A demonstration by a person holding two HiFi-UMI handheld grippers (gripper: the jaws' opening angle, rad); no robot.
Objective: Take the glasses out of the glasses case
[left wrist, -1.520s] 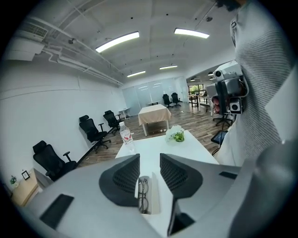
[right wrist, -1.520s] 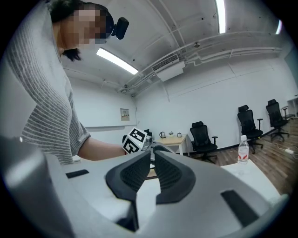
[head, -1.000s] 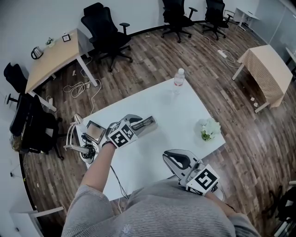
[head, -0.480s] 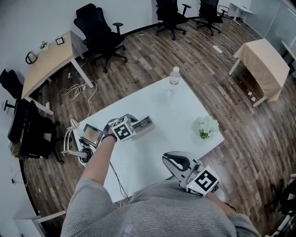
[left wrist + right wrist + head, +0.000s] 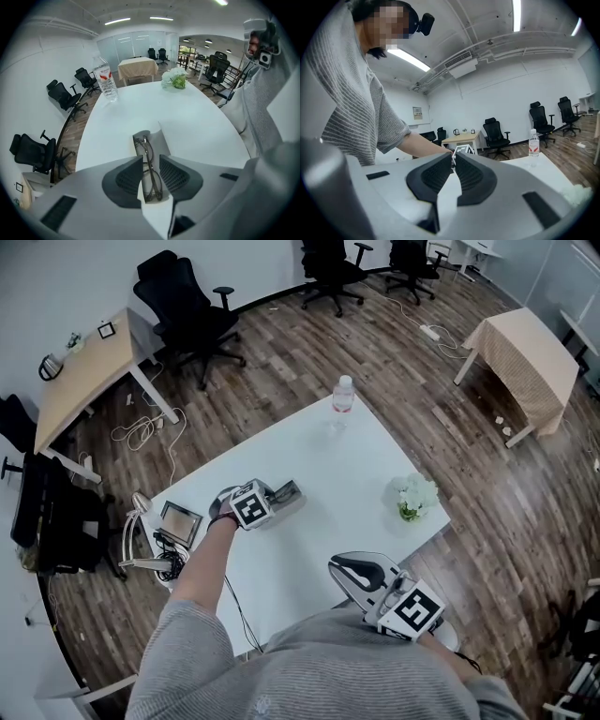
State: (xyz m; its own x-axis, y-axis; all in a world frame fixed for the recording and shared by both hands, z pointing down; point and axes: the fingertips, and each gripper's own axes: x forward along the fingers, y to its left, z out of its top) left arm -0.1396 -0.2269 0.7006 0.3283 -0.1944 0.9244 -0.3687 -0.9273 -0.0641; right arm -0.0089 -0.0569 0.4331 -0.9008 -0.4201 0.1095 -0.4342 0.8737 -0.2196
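Observation:
The glasses case (image 5: 288, 492) lies open on the white table (image 5: 347, 456), left of its middle. In the left gripper view, thin dark-framed glasses (image 5: 146, 151) lie lengthwise in the pale case (image 5: 157, 137). My left gripper (image 5: 274, 497) points steeply down over it. Its jaws have just been closing and straddle the glasses (image 5: 150, 160), with a small gap on each side. My right gripper (image 5: 345, 564) hovers off the table's near edge, close to my body. Its pads (image 5: 465, 174) meet at the tips with nothing between them.
A water bottle (image 5: 343, 393) stands at the table's far edge, and a small bunch of white flowers (image 5: 412, 498) stands near the right corner. A stand with a small screen (image 5: 174, 519) and cables sits off the table's left end. Office chairs and a wooden desk (image 5: 84, 381) stand beyond.
My left gripper has sunk and tipped downward onto the open case, and its jaws have narrowed around the glasses. The right gripper has stayed where it was.

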